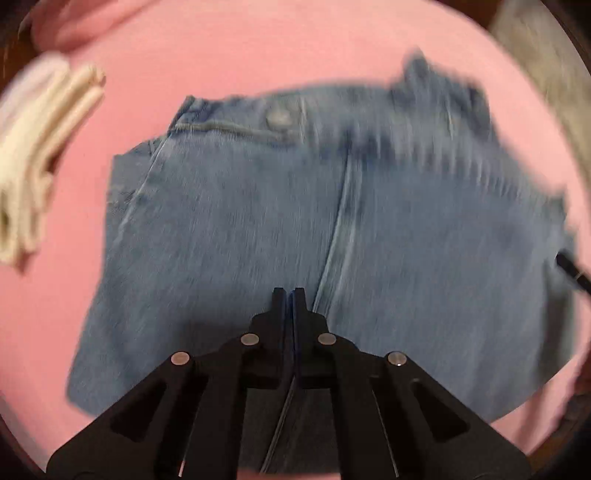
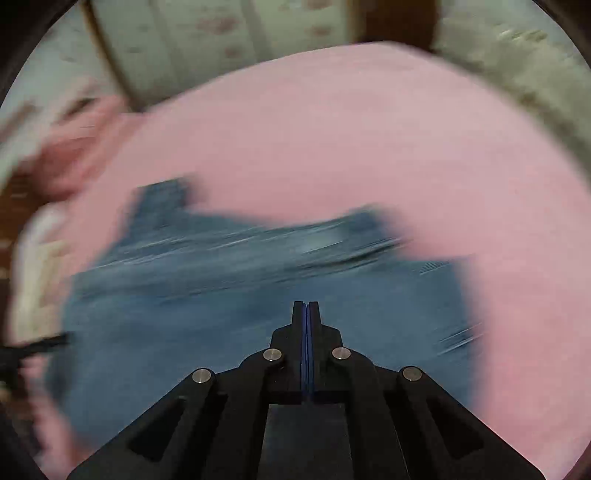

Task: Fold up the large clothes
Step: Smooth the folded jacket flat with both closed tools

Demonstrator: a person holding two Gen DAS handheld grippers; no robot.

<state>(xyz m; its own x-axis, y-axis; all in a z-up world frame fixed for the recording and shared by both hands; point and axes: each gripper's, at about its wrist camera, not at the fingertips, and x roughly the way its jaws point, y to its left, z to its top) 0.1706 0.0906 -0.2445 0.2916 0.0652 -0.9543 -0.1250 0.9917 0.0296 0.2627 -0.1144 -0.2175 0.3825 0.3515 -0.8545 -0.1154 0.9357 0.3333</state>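
A pair of blue denim jeans (image 1: pixel 258 221) lies folded on a pink sheet (image 1: pixel 258 55), waistband and button toward the far side. My left gripper (image 1: pixel 289 295) is shut with nothing between its fingers, over the near part of the jeans. In the right wrist view the jeans (image 2: pixel 221 295) are blurred by motion. My right gripper (image 2: pixel 306 306) is also shut and empty above the denim. The tip of the right gripper (image 1: pixel 572 271) shows at the right edge of the left wrist view, and the left gripper (image 2: pixel 33 349) shows at the left edge of the right wrist view.
A stack of folded cream and white cloth (image 1: pixel 40 155) lies to the left of the jeans on the pink sheet (image 2: pixel 369 147). Bunched pink fabric (image 1: pixel 70 26) sits at the far left. A pale patterned cover (image 2: pixel 221 33) lies beyond the sheet.
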